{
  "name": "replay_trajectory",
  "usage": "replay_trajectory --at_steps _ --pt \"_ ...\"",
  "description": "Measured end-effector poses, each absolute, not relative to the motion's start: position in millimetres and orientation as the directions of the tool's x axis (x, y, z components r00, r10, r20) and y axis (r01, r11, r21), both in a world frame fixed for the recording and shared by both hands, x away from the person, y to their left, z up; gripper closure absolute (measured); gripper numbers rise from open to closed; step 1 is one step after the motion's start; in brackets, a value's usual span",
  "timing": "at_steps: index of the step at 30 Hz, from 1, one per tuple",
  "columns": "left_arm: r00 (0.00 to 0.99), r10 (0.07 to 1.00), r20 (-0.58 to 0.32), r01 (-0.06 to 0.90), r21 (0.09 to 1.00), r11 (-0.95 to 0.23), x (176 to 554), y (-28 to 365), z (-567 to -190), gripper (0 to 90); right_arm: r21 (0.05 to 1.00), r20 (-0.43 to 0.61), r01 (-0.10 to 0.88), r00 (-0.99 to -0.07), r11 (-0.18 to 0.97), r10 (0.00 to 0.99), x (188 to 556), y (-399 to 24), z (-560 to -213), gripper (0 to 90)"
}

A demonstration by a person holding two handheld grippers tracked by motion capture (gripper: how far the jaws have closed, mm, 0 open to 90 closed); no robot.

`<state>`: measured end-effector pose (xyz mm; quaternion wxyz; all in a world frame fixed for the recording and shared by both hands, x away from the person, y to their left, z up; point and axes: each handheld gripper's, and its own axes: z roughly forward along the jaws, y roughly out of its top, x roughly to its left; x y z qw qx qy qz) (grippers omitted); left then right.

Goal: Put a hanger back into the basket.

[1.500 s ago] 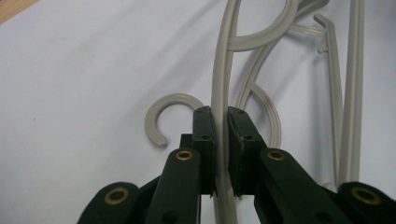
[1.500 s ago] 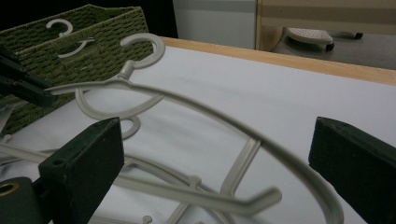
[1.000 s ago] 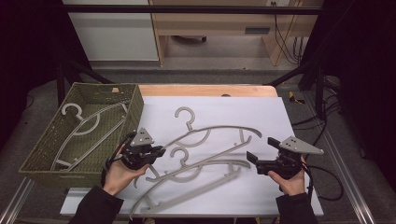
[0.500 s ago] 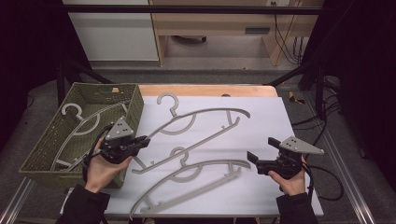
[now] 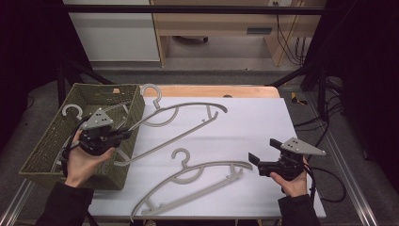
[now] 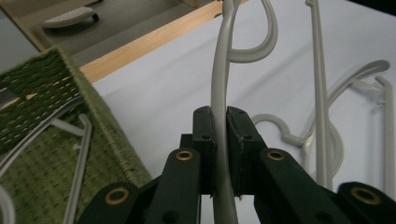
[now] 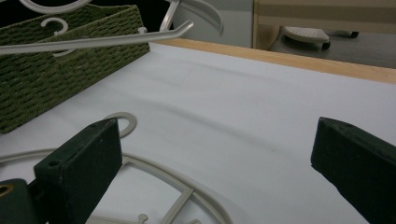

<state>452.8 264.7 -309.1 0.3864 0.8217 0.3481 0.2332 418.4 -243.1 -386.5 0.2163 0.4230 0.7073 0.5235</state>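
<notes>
Over on the left, the left gripper (image 5: 123, 134) has its two black jaws pinched tight on the thin grey bar of a hanger (image 5: 181, 123). From the left gripper view the bar runs straight up between the pads, which press on it from both sides, and the hook curls round at the top near the wooden table edge (image 6: 154, 42). In the high view this held hanger slants from the gripper, just above the near corner of the green woven basket (image 5: 47, 150), up and away across the white table cover (image 5: 273, 122), its hook reaching the wooden strip at the far side. Its low end sits over the basket rim; whether it touches the rim I cannot tell.

Inside the basket lies another hanger (image 5: 70, 112), its hook near the far left corner.

A second hanger on the table (image 5: 197, 181) lies flat on the white cover, nearer the person, hook pointing away, well apart from the held one.

On the right, the right gripper (image 5: 253, 159) rests low by the near right part of the cover, jaws spread wide with nothing between them. It points toward the end of the flat hanger, close to it but not touching.
</notes>
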Motion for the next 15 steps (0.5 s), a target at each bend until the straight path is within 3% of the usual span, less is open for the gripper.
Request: replay_trajectory --at_steps 15 --pt "0.544 0.825 0.153 0.353 0.850 -0.391 451 308 -289 82.6 0.924 0.131 0.370 -0.547 0.099 0.827 419 -244 -387 2.3"
